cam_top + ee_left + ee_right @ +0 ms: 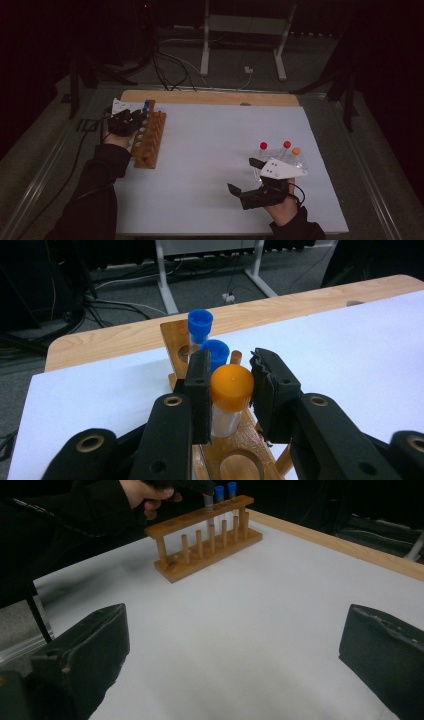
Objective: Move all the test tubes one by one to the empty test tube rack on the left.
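A wooden tube rack [150,137] stands at the left of the white table top. In the left gripper view my left gripper [231,382] is shut on an orange-capped tube [231,387] that stands upright in a rack hole. Just beyond it, two blue-capped tubes [200,322] [216,352] sit in the rack's far holes. In the high view the left gripper [131,120] hovers over the rack's far end. My right gripper [242,175] rests low at the right front, jaws wide open with bare table between them [235,640].
Three loose tubes lie just beyond the right gripper: two red-capped [263,145] [287,144] and one orange-capped [296,150]. Several rack holes nearer the person stand empty [242,465]. A wooden table edge [210,97] runs along the far side.
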Available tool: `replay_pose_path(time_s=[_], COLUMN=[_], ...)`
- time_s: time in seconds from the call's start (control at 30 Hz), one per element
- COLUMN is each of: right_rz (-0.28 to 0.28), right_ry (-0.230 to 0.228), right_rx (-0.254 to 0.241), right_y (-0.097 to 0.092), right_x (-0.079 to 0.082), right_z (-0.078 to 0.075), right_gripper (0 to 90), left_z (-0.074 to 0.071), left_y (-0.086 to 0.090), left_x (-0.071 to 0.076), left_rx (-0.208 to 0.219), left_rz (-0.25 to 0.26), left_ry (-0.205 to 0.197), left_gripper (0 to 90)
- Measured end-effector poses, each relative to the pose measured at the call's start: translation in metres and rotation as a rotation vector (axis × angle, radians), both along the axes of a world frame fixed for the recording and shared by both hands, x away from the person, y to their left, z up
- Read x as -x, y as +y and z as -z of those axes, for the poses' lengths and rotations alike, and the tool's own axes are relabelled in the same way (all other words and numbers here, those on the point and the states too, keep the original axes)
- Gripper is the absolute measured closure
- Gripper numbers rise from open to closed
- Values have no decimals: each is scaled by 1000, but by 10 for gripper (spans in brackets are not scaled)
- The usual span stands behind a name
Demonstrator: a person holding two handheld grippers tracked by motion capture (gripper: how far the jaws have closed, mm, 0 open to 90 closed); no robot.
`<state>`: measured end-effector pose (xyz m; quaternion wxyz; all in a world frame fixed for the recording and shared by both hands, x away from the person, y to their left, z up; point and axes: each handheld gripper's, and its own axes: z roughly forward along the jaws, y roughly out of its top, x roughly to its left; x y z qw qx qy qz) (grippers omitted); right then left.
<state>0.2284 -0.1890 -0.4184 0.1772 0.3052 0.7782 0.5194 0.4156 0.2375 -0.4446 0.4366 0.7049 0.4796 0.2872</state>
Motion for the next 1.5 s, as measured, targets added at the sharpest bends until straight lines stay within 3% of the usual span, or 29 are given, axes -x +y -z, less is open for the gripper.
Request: replay_pose_path(time_s=[0.23, 0.43, 0.53, 0.63, 0.83, 1.0, 1.13, 1.27, 1.5], right_rz=[-2, 7, 16, 32, 77, 150, 225, 301, 438], right_ry=[-3, -17, -22, -37, -61, -79, -96, -99, -78], right_rx=[-5, -17, -23, -30, -39, -45, -40, -26, -31], right_y=[-1, -5, -8, -13, -28, -48, -66, -83, -112], right_x=[1, 1, 1, 1, 1, 1, 0, -2, -3], right_z=[-2, -5, -7, -11, -19, -26, -27, -23, -14], right_gripper=[0, 0, 0, 0, 0, 0, 0, 0, 0], left_z=[-2, -13, -21, -28, -32, -31, -25, -17, -8], left_y=[-1, 0, -1, -3, -11, -19, -28, -35, -47], left_x=[2, 14, 26, 42, 71, 95, 113, 125, 138], left_rx=[-25, -30, -23, 17, 46, 63, 67, 81, 56], left_rz=[19, 30, 66, 146, 276, 363, 429, 483, 535], left_ry=[17, 5, -11, -29, -39, -28, -16, -4, -3], left_gripper=[699, 487, 399, 286, 117, 29, 18, 18, 18])
